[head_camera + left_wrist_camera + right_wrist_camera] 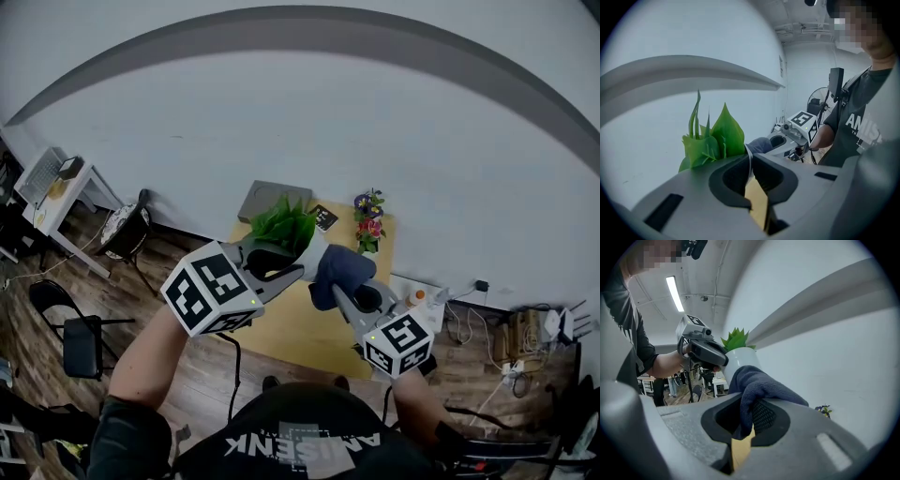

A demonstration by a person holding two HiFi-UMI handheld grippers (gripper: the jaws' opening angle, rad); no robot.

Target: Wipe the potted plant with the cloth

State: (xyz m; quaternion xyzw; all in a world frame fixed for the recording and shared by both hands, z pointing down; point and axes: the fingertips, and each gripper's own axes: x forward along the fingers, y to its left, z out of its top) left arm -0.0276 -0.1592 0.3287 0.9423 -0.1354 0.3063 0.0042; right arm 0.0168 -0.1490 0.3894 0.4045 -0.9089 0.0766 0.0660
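Observation:
The potted plant, green leaves (284,223) in a white pot (310,259), is held up above the wooden table (300,333). My left gripper (298,266) is shut on the pot's thin white rim (749,161), with the leaves (712,138) just beyond the jaws. A dark blue cloth (336,270) is bunched in my right gripper (341,289), which is shut on it. In the right gripper view the cloth (757,385) lies against the side of the pot (739,361), beneath the left gripper (707,351).
On the table's far edge stand a small vase of flowers (368,223), a grey box (272,199) and a dark card (324,217). A white wall rises behind. Black chairs (80,330) stand at the left, cables and a socket strip (511,361) at the right.

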